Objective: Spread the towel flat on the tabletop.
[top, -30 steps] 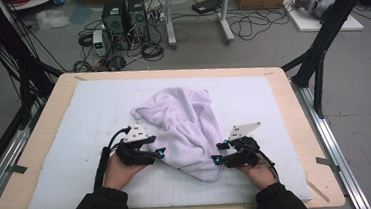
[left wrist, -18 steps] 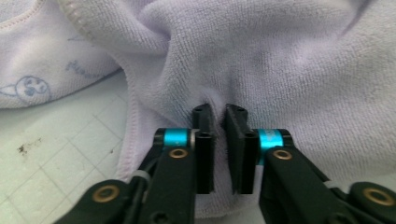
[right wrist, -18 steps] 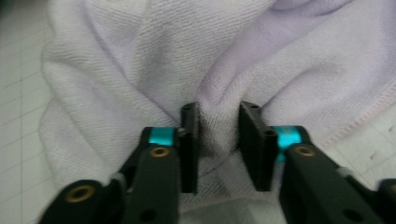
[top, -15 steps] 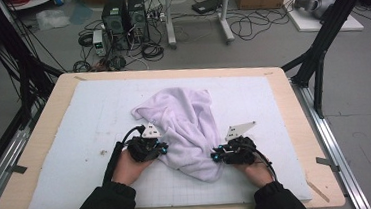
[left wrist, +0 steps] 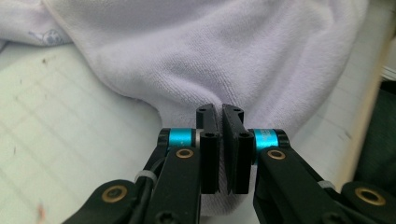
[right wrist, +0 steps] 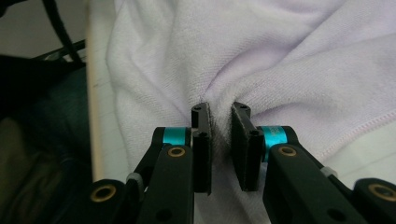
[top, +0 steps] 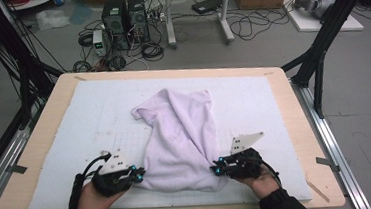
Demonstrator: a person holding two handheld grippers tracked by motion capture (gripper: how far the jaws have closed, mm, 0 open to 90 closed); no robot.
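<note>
1. Towel: lavender, crumpled, lying mid-mat, near edge toward the person.
2. Left gripper: clenched on the towel's near-left edge.
3. Right gripper: clamped on a bunched near-right fold.
4. Advice: draw both corners apart evenly, low, without tugging free.

white mat, wooden table, computer towers

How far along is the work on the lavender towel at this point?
Early stage. Done: both grips are made. The left gripper and right gripper have just closed, each pinching the near edge of the towel, with cloth bunched between the fingers in the gripper views. In hand: holding that near edge at both sides. Left: the towel lies crumpled on the white mat, neither spread flat nor folded.
</note>
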